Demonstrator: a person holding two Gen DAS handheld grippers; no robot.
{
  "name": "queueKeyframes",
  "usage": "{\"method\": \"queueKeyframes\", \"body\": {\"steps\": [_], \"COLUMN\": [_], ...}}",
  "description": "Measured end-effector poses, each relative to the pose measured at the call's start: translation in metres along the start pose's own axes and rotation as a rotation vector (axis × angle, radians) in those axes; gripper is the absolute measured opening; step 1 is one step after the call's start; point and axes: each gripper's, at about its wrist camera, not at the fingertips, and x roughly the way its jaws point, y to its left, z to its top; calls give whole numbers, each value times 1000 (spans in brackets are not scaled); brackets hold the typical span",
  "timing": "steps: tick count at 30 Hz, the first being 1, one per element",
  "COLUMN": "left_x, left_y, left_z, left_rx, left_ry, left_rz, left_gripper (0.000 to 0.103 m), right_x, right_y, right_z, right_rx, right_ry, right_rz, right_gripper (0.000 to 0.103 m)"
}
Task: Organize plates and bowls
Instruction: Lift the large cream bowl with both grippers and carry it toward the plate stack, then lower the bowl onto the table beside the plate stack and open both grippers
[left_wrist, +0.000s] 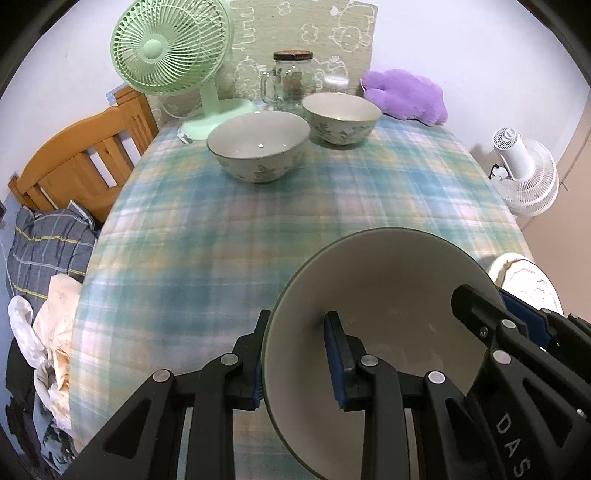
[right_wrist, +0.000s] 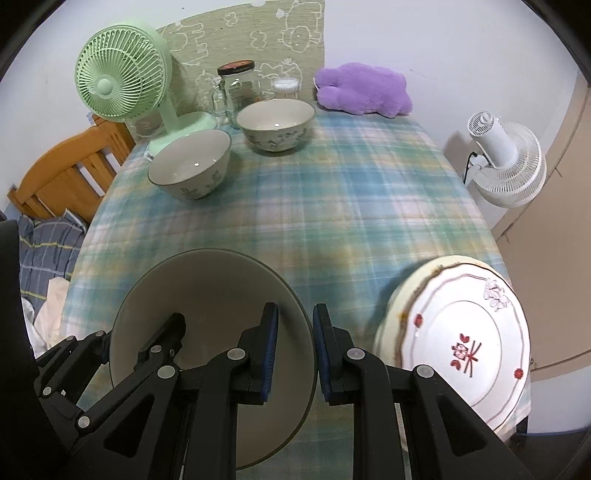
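Bowl (left_wrist: 388, 306), plain grey-green, right at the near table edge and tipped open toward the cameras. Straddled on opposite sides of its rim: left gripper (left_wrist: 297, 358) with one finger outside and one inside, right gripper (right_wrist: 295, 354) likewise on the other side. Right pads drawn in close about the wall, so judged clenched on the bowl. On the left, a wider gap beside the inner pad; cannot tell whether biting or merely bracketing.

Looks like glazed ceramic: stiff, fairly heavy, slick under rubber pads, and liable to chip if knocked. Best taken exactly here, at the rim on two opposite sides, kept level; a one-sided pinch would probably let it swing.

Letters "DAS" legible on the right gripper's body in the left wrist view, the rest cut off.

Just beside, to the right: stacked plates (right_wrist: 461, 314), white with scalloped red lining, red flower marks and a red character-like motif in the middle, not confidently readable.

Further back on the plaid tablecloth (right_wrist: 351, 206): two floral bowls, nearer floral bowl (left_wrist: 258, 147) and farther floral bowl (left_wrist: 341, 118), close but apart. Probably where this one nests.

Behind them: glass jar (left_wrist: 293, 81) with dark printed lid, print illegible, green desk fan (left_wrist: 166, 48), purple plush (left_wrist: 404, 92).
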Motion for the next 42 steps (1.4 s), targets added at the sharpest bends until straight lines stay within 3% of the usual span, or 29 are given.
{"method": "queueKeyframes", "body": {"steps": [18, 28, 37, 39, 42], "left_x": [29, 31, 24, 18, 10], "left_y": [-32, -37, -43, -44, -42], "left_z": [-32, -36, -38, -37, -35], "left_rx": [10, -4, -31, -38, -41], "left_ry": [96, 98, 97, 77, 50], "left_rz": [15, 16, 46, 48, 55], "left_gripper": [26, 26, 46, 58, 69], "right_x": [33, 37, 28, 26, 21], "right_y": [-32, -36, -42, -41, -41], "right_z": [-27, -28, -30, -30, -27], "right_rx": [-27, -41, -71, -85, -102], "right_ry": [122, 107, 84, 75, 66], "right_rz": [-8, -2, 68, 75, 99], "right_gripper": [23, 23, 23, 23, 25]}}
